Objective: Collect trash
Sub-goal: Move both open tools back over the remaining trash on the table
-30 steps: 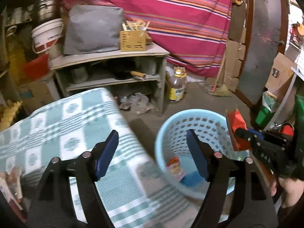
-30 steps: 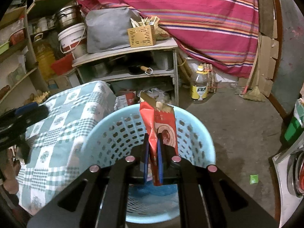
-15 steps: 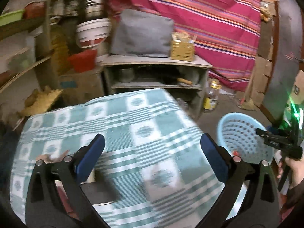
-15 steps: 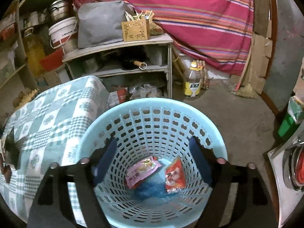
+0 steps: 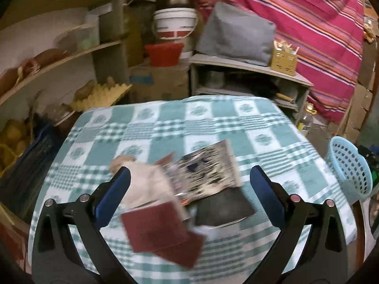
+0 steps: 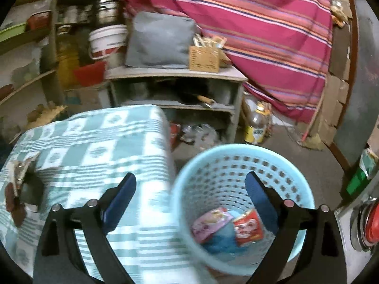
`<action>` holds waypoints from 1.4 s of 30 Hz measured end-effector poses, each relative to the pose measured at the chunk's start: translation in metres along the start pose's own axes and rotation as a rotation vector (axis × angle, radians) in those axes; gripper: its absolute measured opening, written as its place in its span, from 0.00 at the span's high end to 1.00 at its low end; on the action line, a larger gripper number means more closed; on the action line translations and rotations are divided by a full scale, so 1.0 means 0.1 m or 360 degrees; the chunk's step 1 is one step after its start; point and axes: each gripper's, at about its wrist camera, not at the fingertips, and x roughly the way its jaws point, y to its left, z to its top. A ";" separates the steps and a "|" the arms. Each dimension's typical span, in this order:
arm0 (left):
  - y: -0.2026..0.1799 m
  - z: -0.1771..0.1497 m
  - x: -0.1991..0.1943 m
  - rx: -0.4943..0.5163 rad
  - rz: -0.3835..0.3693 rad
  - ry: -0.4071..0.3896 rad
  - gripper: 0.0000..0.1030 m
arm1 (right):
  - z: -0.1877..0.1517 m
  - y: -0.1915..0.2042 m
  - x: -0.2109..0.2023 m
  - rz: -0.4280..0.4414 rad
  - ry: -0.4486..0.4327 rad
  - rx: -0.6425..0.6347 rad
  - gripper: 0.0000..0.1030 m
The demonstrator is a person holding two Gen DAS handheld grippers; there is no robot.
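In the left wrist view my left gripper stands wide open just above a blurred pile of trash on the green checked tablecloth. The pile holds a patterned wrapper, a beige crumpled piece, dark red scraps and a dark grey item. In the right wrist view my right gripper has its jaws opening with nothing between them, over the gap between the table and the light blue basket. A pink wrapper and a red wrapper lie in the basket.
The basket stands on the floor off the table's right edge. Behind the table is a low shelf unit with a grey bag and a woven box. An oil bottle stands on the floor. Cluttered shelves line the left.
The right gripper opened and the red wrapper dropped into the basket; it then swung left. The left gripper swung left from the basket to over the trash pile on the table.
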 end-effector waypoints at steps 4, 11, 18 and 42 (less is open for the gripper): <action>0.24 -0.12 -0.03 -0.0024 0.0053 0.0002 0.05 | -0.03 0.38 -0.14 0.0065 -0.0029 -0.0050 0.09; 0.56 -0.31 -0.03 -0.0083 0.0080 0.0033 0.05 | -0.15 0.90 -0.28 0.0106 -0.0040 -0.0146 0.09; 0.74 -0.46 -0.01 -0.0119 0.0069 0.0066 0.05 | -0.31 1.16 -0.32 0.0108 -0.0019 -0.0133 0.06; 0.64 -0.69 0.56 -0.0270 -0.0191 0.0302 0.15 | -0.61 1.20 -0.20 0.0078 0.0074 -0.0059 0.04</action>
